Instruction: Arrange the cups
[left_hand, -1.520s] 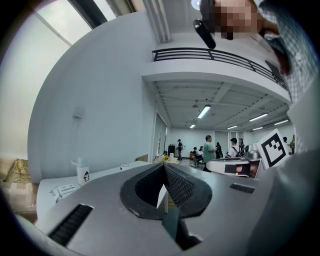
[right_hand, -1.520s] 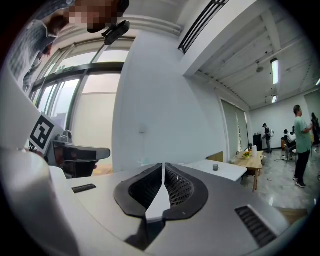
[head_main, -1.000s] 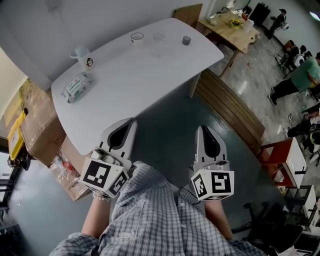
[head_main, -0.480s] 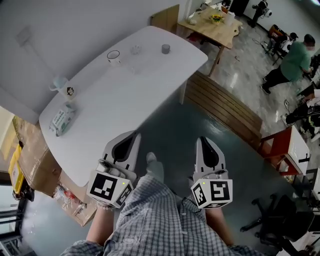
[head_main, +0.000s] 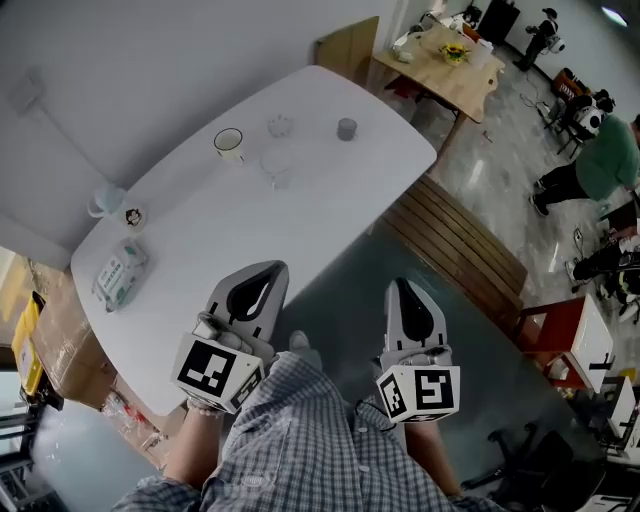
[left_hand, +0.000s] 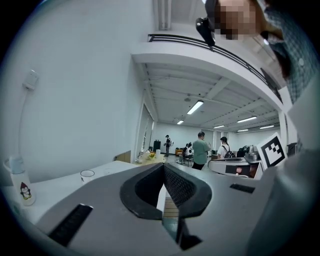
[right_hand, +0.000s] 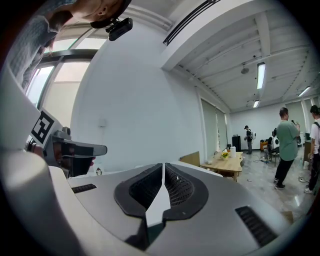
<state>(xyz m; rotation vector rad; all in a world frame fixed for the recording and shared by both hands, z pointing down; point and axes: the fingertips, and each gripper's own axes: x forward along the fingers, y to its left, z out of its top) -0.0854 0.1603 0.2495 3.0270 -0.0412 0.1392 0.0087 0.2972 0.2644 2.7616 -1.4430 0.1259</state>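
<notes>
Your left tool (head_main: 258, 280) and right tool (head_main: 404, 295) are both clenched on nothing, by the desk's (head_main: 300, 220) near edge. The mug (head_main: 228, 143), clear glasses (head_main: 277, 163) and grey cup (head_main: 346, 128) sit scattered across its far side; arranging looks entirely undone.

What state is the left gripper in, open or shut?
Shut. In its own view the left gripper has its jaws meeting along one line, with nothing between them.
</notes>
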